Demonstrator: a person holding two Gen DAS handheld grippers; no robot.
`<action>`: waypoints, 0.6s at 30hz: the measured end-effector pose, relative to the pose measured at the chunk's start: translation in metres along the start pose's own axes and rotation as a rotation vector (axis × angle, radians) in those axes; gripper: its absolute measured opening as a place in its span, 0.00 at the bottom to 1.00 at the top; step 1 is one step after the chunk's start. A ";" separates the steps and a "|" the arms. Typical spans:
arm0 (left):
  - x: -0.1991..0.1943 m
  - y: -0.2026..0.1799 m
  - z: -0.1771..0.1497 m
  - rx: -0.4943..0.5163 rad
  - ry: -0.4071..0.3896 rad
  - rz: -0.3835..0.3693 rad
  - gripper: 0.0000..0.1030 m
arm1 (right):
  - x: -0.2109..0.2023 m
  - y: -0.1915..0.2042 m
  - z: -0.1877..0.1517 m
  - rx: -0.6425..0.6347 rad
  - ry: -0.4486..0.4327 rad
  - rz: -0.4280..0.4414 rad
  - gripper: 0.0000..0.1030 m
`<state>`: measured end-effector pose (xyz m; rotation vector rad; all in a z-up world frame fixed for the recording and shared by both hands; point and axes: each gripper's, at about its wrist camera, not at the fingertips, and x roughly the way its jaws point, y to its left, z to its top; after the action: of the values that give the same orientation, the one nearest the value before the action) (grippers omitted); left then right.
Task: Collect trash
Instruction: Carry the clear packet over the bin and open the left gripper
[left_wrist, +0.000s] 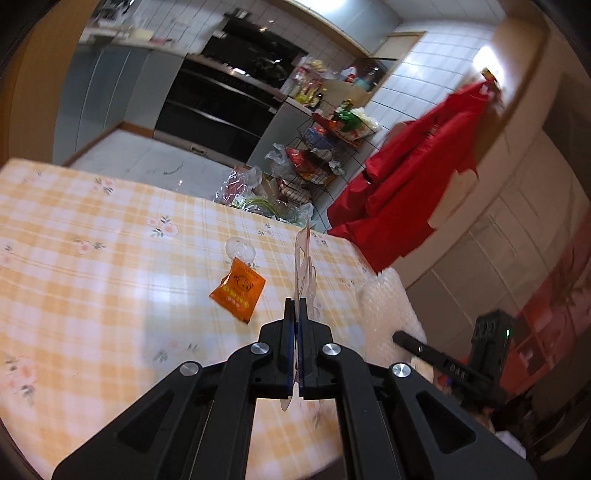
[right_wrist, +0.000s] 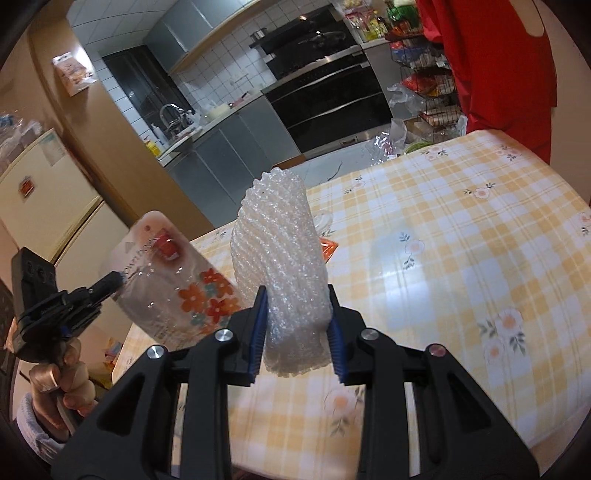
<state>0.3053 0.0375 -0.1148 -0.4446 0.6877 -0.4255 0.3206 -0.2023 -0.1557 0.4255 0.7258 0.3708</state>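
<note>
My left gripper (left_wrist: 294, 306) is shut on a thin clear plastic wrapper with orange flowers (left_wrist: 303, 258), seen edge-on above the table; it shows flat in the right wrist view (right_wrist: 177, 284). My right gripper (right_wrist: 297, 295) is shut on a white foam net sleeve (right_wrist: 280, 251), which also shows in the left wrist view (left_wrist: 384, 299). An orange sachet (left_wrist: 238, 288) lies on the yellow checked tablecloth (left_wrist: 92, 258), with a small clear plastic piece (left_wrist: 240, 249) just beyond it.
Plastic bags and greens (left_wrist: 255, 192) sit beyond the table's far edge. A wire rack of groceries (left_wrist: 317, 155) stands by the oven. A red garment (left_wrist: 424, 177) hangs at the right. A fridge (right_wrist: 44, 206) stands to the left.
</note>
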 end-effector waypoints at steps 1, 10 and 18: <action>-0.014 -0.006 -0.006 0.020 0.000 0.003 0.01 | -0.010 0.005 -0.005 -0.003 -0.005 0.005 0.31; -0.090 -0.030 -0.068 0.051 0.031 0.001 0.01 | -0.069 0.035 -0.045 -0.041 -0.021 0.016 0.31; -0.130 -0.043 -0.132 0.067 0.063 0.036 0.02 | -0.106 0.049 -0.084 -0.071 -0.018 0.011 0.31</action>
<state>0.1152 0.0355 -0.1176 -0.3559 0.7391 -0.4290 0.1800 -0.1892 -0.1288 0.3657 0.6914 0.4018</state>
